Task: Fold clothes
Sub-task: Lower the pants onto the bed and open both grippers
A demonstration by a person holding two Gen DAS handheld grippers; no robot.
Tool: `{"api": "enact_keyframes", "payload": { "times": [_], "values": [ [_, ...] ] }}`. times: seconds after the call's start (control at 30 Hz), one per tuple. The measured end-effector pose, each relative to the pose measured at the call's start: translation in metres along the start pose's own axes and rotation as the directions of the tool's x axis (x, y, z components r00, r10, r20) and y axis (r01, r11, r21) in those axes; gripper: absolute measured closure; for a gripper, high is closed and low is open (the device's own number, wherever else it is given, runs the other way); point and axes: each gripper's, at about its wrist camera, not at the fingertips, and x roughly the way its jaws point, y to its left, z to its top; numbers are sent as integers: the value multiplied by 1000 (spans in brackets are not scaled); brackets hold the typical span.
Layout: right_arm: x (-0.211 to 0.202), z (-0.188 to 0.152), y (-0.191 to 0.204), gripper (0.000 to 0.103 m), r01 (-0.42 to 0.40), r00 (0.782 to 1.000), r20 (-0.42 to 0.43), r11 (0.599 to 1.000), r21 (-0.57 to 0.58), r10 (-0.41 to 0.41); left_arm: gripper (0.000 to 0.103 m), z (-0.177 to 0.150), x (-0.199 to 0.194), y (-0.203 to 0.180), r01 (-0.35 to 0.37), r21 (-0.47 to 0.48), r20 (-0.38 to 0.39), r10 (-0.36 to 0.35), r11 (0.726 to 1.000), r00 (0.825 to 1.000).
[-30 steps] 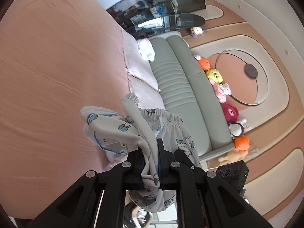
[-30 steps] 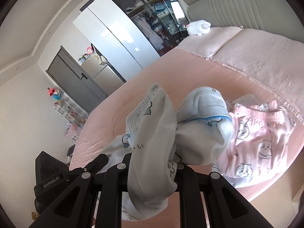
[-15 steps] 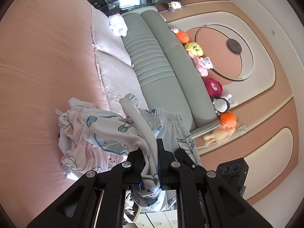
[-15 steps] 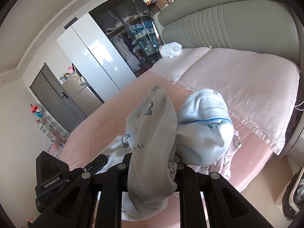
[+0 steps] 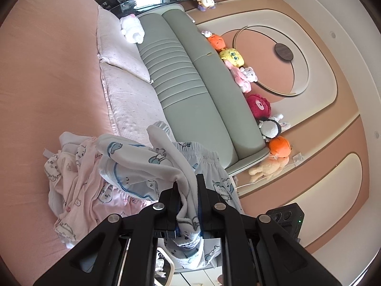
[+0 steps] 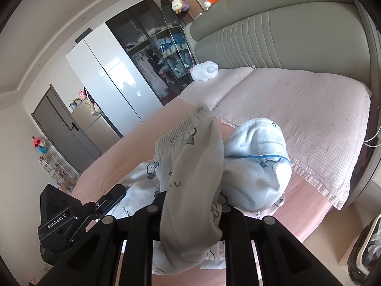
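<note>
A pale blue garment (image 5: 142, 164) printed with small animals hangs bunched between both grippers, above the pink bed (image 5: 47, 83). My left gripper (image 5: 187, 190) is shut on a fold of it, its elastic waistband (image 5: 202, 150) to the right. In the right wrist view the same blue garment (image 6: 257, 171) drapes over my right gripper (image 6: 190, 205), which is shut on the cloth; the fingertips are hidden by fabric. A crumpled pink printed garment (image 5: 81, 186) lies on the bed below and left of the blue one.
Two pink pillows (image 5: 128, 88) and a white plush toy (image 5: 132, 28) lie against the grey-green headboard (image 5: 190, 83). Several stuffed toys (image 5: 257, 102) line its top. A wardrobe (image 6: 147, 62) stands beyond the bed. The left gripper body (image 6: 62, 217) sits at lower left.
Both grippers have kept their hold on the blue garment while swinging toward the headboard end of the bed. The pink garment has come into the left view and left the right view.
</note>
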Motion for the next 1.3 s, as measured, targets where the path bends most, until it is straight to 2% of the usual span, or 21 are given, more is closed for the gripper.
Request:
{"api": "enact_keyframes", "payload": {
  "times": [0.17, 0.3, 0.47, 0.6, 0.7, 0.83, 0.87, 0.93, 1.03, 1.07, 1.1, 1.17, 1.23, 1.3],
  "values": [
    [18, -8, -11, 88, 6, 1000, -24, 1000, 2, -6, 95, 3, 2, 6, 40, 12, 28, -40, 999, 999],
    [33, -14, -20, 88, 11, 999, -42, 1000, 3, -10, 95, 3, 8, 17, 13, 25, 27, -14, 1000, 1000],
    [52, -22, -32, 88, 17, 998, -67, 1000, 6, -17, 95, -4, 19, 50, -45, -19, -9, 45, 999, 999],
    [71, -34, -50, 88, 52, 991, -125, 998, 33, -48, 95, -10, 22, 76, -101, -76, -28, 99, 992, 995],
    [75, -40, -61, 86, 75, 988, -142, 996, 51, -67, 95, -13, 23, 74, -185, -13, -36, 184, 983, 982],
    [77, -42, -72, 85, 83, 986, -153, 994, 72, -72, 94, -23, 25, 73, -319, 106, -19, 323, 942, 946],
    [78, -44, -73, 85, 92, 984, -159, 993, 69, -80, 94, -25, 27, 77, -343, 111, -26, 348, 933, 937],
    [81, -47, -74, 85, 116, 980, -171, 992, 59, -104, 94, -26, 27, 87, -353, 80, -41, 357, 932, 933],
    [84, -53, -77, 75, 161, 971, -186, 986, 42, -150, 94, -27, 24, 99, -359, 43, -46, 361, 932, 931],
    [85, -55, -78, 67, 179, 967, -188, 983, 33, -170, 94, -27, 22, 100, -364, 43, -45, 366, 930, 930],
    [85, -57, -78, 56, 198, 963, -190, 980, 23, -191, 93, -27, 22, 100, -381, 58, -41, 384, 923, 922],
    [87, -61, -78, 40, 247, 950, -192, 969, -13, -245, 93, -28, 24, 99, -421, 96, -36, 426, 902, 904],
    [86, -65, -81, 35, 264, 946, -191, 964, -16, -263, 92, -30, 26, 98, -443, 131, -33, 451, 887, 892],
    [86, -66, -87, 30, 270, 945, -195, 963, 14, -262, 92, -30, 27, 99, -443, 134, -34, 451, 886, 892]
  ]
}}
